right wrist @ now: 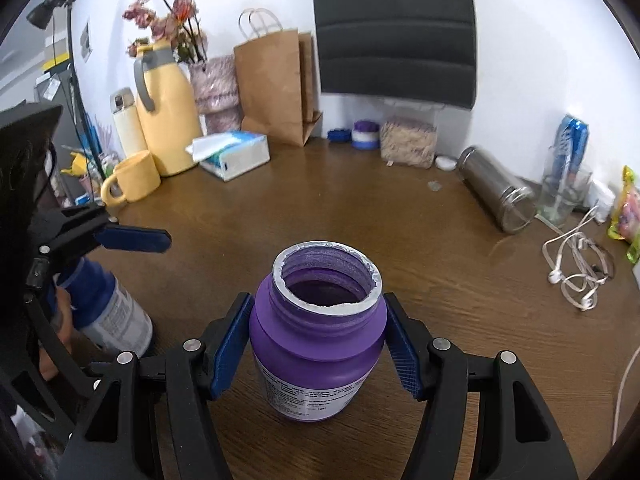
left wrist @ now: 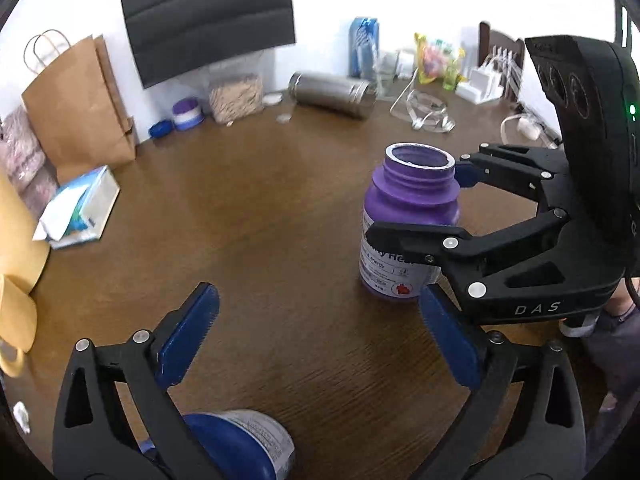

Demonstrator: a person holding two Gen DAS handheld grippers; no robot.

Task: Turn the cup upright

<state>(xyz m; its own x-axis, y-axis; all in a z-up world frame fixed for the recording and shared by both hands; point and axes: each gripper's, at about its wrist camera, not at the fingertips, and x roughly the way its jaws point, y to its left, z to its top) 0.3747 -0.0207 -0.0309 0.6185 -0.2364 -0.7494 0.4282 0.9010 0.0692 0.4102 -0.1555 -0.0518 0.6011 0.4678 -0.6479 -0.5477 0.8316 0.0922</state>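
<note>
Purple bottle [right wrist: 318, 344] standing upright on table [right wrist: 440, 280], sitting between right fingers [right wrist: 402, 346], pads just beside it, contact unclear, left gripper [left wrist: 320, 344] hanging wide open, empty.

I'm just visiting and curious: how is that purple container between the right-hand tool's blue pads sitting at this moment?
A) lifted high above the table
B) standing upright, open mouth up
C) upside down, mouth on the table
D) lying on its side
B: the purple container stands on the table with its open mouth facing up, between the right gripper pads.
</note>
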